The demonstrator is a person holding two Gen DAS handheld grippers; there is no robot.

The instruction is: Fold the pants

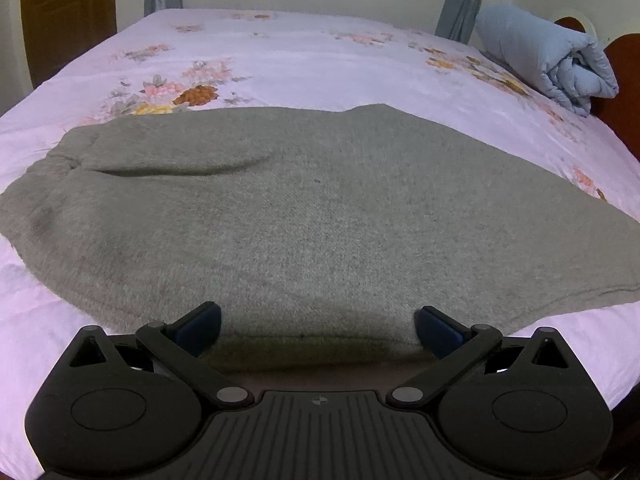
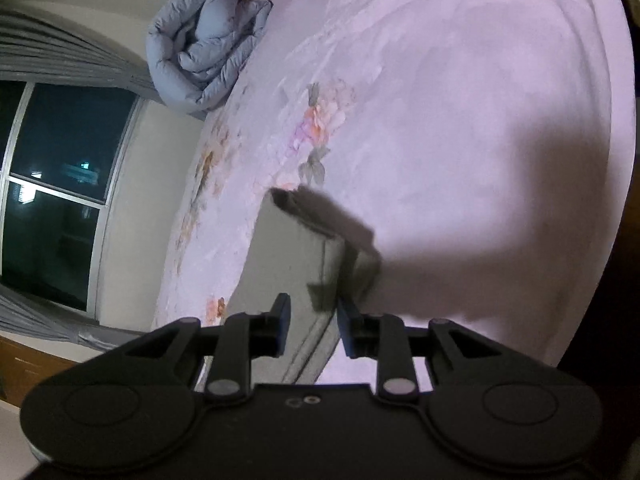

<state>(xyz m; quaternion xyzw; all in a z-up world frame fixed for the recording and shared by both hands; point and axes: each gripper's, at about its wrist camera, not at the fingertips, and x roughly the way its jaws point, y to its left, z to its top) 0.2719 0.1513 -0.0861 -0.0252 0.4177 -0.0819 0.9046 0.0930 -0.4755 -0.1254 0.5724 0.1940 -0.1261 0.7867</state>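
Pants [image 1: 304,216] of thick grey knit lie flat across the near part of the bed [image 1: 280,60], already doubled over lengthwise by the look of them, the near edge running just under the left hand-held gripper [image 1: 318,330]. Its jaws stand wide and hold nothing, the fabric between and below them. In the right wrist view the leg end [image 2: 296,248] reaches between the right hand-held gripper [image 2: 312,326], whose jaws are slightly apart; the pads seem not to press the cloth, though blur makes that uncertain. Soft, limp and fairly heavy for cloth, the knit should drape and sag when lifted, and is not likely to slip. Best hold, I judge: pinch all layers together at the cuff edge and at the near fold.
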